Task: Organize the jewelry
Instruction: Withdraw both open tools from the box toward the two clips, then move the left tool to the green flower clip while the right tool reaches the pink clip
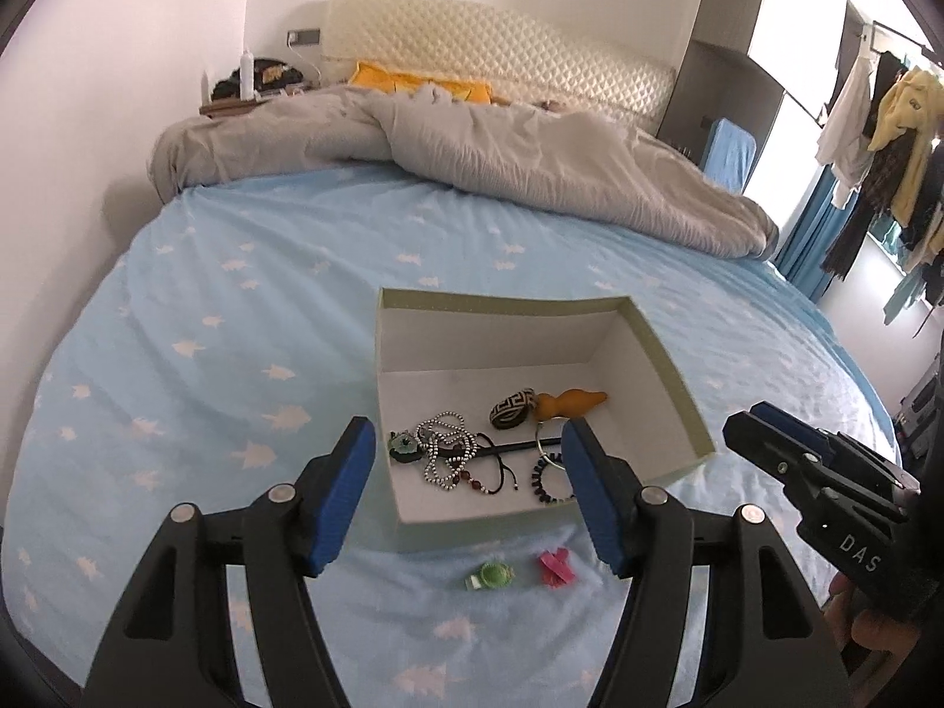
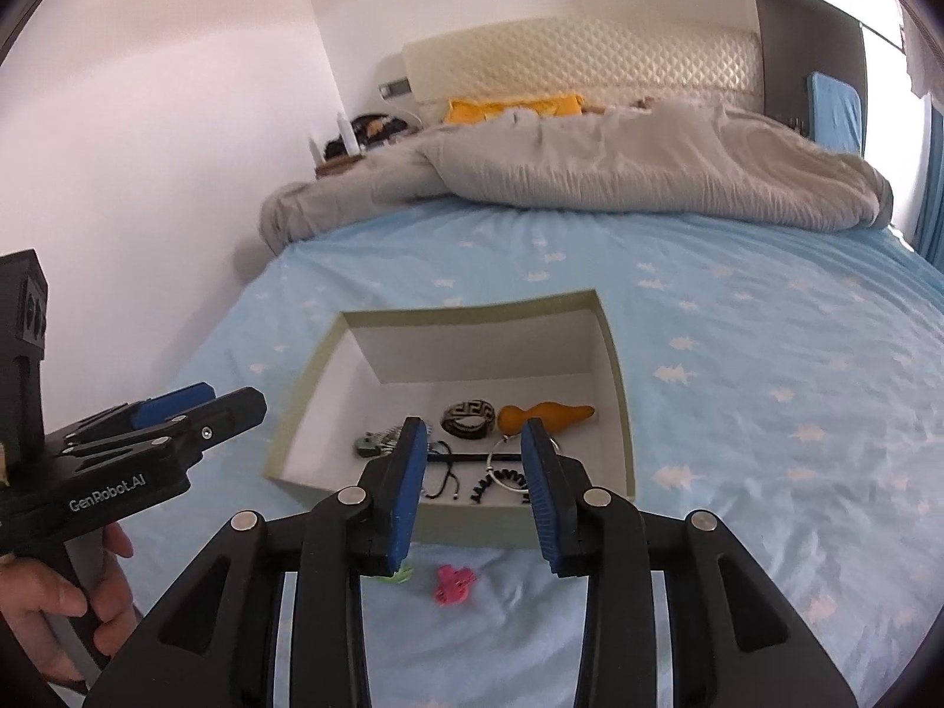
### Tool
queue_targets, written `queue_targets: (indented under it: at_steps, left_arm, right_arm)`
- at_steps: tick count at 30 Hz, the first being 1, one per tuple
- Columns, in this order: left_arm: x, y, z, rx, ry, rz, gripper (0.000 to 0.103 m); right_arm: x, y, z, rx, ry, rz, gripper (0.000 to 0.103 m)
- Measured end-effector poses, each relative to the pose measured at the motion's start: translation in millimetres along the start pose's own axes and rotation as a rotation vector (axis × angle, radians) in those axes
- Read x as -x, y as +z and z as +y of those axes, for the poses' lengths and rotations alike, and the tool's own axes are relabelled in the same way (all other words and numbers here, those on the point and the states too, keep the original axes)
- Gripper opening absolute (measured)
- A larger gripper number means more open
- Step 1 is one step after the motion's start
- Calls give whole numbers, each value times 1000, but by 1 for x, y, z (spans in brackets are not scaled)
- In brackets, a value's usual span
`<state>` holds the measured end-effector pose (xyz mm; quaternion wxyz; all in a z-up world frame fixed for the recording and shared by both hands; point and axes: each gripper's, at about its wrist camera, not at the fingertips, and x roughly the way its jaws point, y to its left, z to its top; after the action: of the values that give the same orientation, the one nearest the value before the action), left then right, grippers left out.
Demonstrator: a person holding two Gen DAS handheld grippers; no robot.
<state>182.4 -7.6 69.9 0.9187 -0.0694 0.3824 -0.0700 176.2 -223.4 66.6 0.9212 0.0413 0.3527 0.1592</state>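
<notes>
My left fingers (image 1: 348, 495) stand wide apart with nothing between them, the left gripper (image 1: 469, 492) hanging over the near wall of the box (image 1: 666, 354). My right fingers (image 2: 407, 489) are spread about as wide and also hold nothing; the right gripper (image 2: 475, 492) hovers just short of the same wall.

Below and between the pads, two pieces lie on the sheet (image 1: 236, 307), outside the box: a pink clip (image 2: 451, 584) and, beside it, a green charm (image 1: 492, 575). I judge both light, hard plastic, likely to skid on the soft bedding, so I would pinch each across its narrow body and press down only lightly.

Inside the box lie a bead necklace (image 1: 445, 451), limp and prone to tangle, a patterned band (image 1: 512, 407), an orange piece (image 1: 569, 401), a key ring (image 1: 548, 448) and a dark bead bracelet (image 1: 548, 481).

Readable writing: "DAS" on the right gripper's body in the left view, "GenRobot.AI" on the left gripper's body in the right view.
</notes>
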Motion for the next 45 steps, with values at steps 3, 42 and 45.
queue_targets:
  at_steps: [3,42,45]
  left_arm:
    - [20,-6,-3,-11,12,-28,66]
    - [2,-127,13,38,-40,25,67]
    - [-11,-129,14,53,-56,47,67]
  right_arm:
    - [21,-2,6,11,7,-38,45]
    - [24,-134,0,23,13,2,49]
    - [13,-135,0,22,17,13,49]
